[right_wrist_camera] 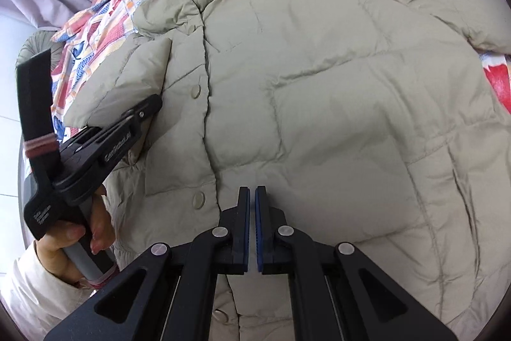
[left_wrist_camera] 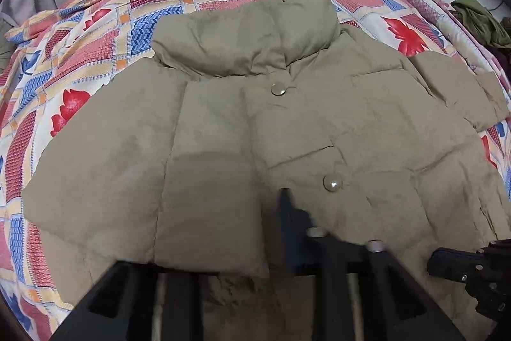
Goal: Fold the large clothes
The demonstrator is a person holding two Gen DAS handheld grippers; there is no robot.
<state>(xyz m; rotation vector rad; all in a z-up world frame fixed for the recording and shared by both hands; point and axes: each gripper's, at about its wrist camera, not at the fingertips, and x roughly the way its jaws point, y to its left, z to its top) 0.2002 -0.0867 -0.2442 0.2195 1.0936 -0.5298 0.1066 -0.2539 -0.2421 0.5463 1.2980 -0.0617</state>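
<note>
Right tongs [right_wrist_camera: 252, 197] closed, empty; left tongs [right_wrist_camera: 153, 103] lettering illegible; jacket [right_wrist_camera: 319, 85] spread.

The right claw [right_wrist_camera: 252, 197] is built of black plastic links joined by round silver pins, and blue ribbed pads are fitted inside its fingers. The left claw [right_wrist_camera: 150, 104] is also black, with small screws and moulded lettering on its side, a grey handle and pink bands. A white sleeve [right_wrist_camera: 28, 286] is worn.
</note>
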